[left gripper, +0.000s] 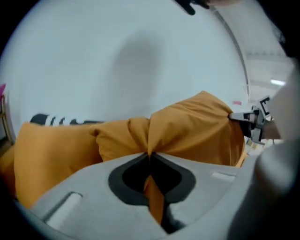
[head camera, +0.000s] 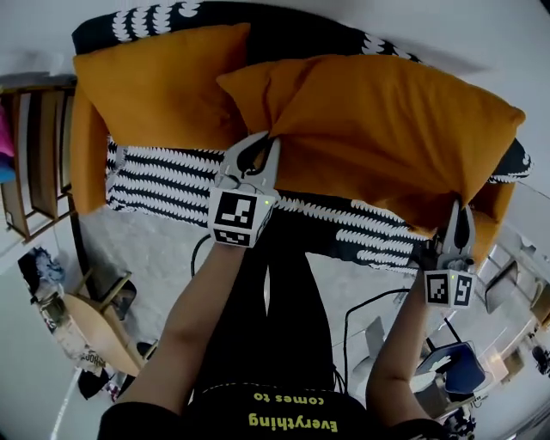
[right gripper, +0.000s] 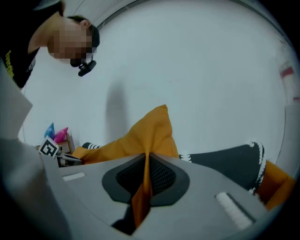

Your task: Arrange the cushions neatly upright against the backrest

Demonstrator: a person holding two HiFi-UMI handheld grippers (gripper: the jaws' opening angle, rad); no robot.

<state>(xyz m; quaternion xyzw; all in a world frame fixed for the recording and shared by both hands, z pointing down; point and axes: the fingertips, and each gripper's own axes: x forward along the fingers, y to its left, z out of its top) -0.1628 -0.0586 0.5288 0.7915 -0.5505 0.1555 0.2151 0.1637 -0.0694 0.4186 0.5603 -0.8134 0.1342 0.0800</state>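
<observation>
A large orange cushion (head camera: 395, 129) hangs above the black-and-white patterned sofa (head camera: 172, 185), held up by both grippers. My left gripper (head camera: 268, 144) is shut on a pinched fold of its lower left edge; that orange cushion (left gripper: 187, 129) bunches at the closed jaws. My right gripper (head camera: 460, 210) is shut on the cushion's lower right corner, the orange cushion (right gripper: 150, 131) rising past the jaws. A second orange cushion (head camera: 150, 90) leans at the sofa's left end against the backrest (head camera: 284, 21).
A wooden shelf (head camera: 34, 155) stands to the sofa's left. Chairs (head camera: 103, 318) and cables (head camera: 361, 309) lie on the floor nearby. The person's legs (head camera: 275, 318) stand close to the sofa's front edge. A white wall (left gripper: 117, 56) is behind the sofa.
</observation>
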